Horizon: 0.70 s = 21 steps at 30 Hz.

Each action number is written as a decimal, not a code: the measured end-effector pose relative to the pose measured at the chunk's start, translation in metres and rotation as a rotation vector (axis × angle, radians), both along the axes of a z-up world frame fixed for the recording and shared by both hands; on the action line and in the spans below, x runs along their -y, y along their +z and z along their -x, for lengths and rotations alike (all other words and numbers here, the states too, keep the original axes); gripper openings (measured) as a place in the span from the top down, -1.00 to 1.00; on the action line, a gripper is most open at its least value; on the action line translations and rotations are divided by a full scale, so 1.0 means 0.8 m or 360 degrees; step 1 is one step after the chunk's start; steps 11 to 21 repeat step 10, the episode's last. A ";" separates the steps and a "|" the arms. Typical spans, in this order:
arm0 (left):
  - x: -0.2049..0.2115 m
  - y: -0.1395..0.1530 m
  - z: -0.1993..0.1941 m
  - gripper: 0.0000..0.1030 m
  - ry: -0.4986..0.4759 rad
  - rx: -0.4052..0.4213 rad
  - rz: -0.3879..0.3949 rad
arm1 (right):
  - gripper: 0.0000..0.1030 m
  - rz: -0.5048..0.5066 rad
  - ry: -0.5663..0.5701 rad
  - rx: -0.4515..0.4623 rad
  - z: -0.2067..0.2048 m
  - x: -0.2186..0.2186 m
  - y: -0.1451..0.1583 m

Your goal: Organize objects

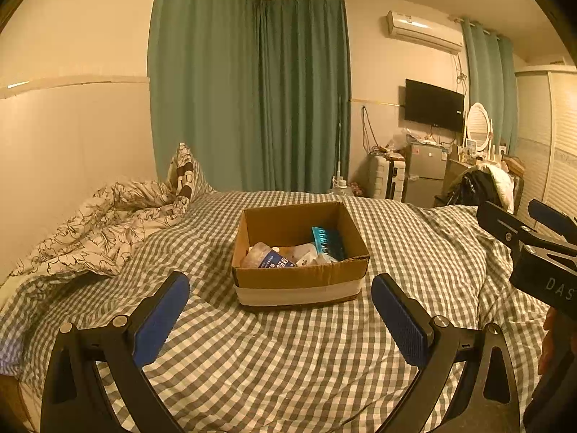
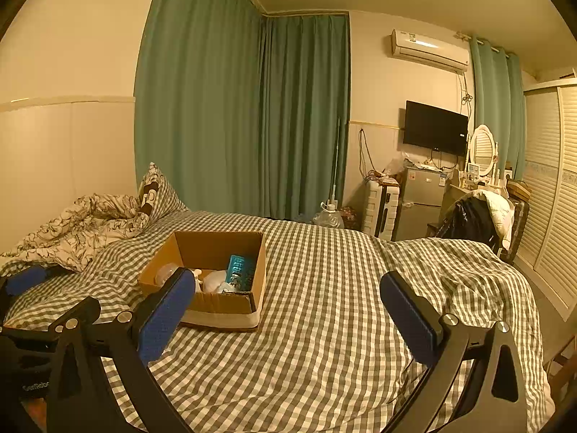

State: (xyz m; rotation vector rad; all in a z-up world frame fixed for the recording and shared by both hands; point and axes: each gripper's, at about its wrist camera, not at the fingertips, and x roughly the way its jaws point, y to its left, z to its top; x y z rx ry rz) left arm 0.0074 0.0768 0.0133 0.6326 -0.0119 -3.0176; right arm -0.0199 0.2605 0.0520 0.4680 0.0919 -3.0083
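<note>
An open cardboard box point(image 1: 299, 274) sits on the checked bed point(image 1: 288, 361). Inside lie a teal packet point(image 1: 327, 243), a plastic bottle with a blue label point(image 1: 268, 258) and pale wrapped items. My left gripper point(image 1: 279, 310) is open and empty, just in front of the box. In the right wrist view the box point(image 2: 216, 305) is left of centre with the teal packet point(image 2: 239, 270) inside. My right gripper point(image 2: 286, 310) is open and empty, to the right of the box. The right gripper also shows at the right edge of the left wrist view point(image 1: 519, 223).
A crumpled floral duvet point(image 1: 101, 231) and pillow lie at the bed's left by the wall. Teal curtains point(image 1: 252, 90) hang behind. A suitcase point(image 2: 382, 209), small fridge point(image 2: 420, 202), chair with clothes point(image 2: 476, 220) and wardrobe point(image 2: 555, 187) stand beyond the bed on the right.
</note>
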 end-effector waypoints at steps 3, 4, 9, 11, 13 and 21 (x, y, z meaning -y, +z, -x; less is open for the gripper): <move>-0.003 -0.002 0.001 -1.00 -0.0003 0.0009 0.0018 | -0.99 0.0009 -0.0004 0.0006 0.001 -0.002 -0.001; -0.003 -0.002 0.000 -1.00 -0.0005 0.0010 0.0023 | -0.99 0.0013 -0.0005 0.0008 0.001 -0.002 -0.001; -0.006 -0.003 0.004 -1.00 -0.0018 0.0036 0.0030 | -0.99 0.0017 -0.0007 0.0020 0.002 -0.008 -0.003; -0.005 -0.002 0.004 -1.00 -0.0013 0.0029 0.0027 | -0.99 0.0020 -0.0015 0.0023 0.003 -0.010 -0.004; -0.005 -0.002 0.004 -1.00 -0.0013 0.0029 0.0027 | -0.99 0.0020 -0.0015 0.0023 0.003 -0.010 -0.004; -0.005 -0.002 0.004 -1.00 -0.0013 0.0029 0.0027 | -0.99 0.0020 -0.0015 0.0023 0.003 -0.010 -0.004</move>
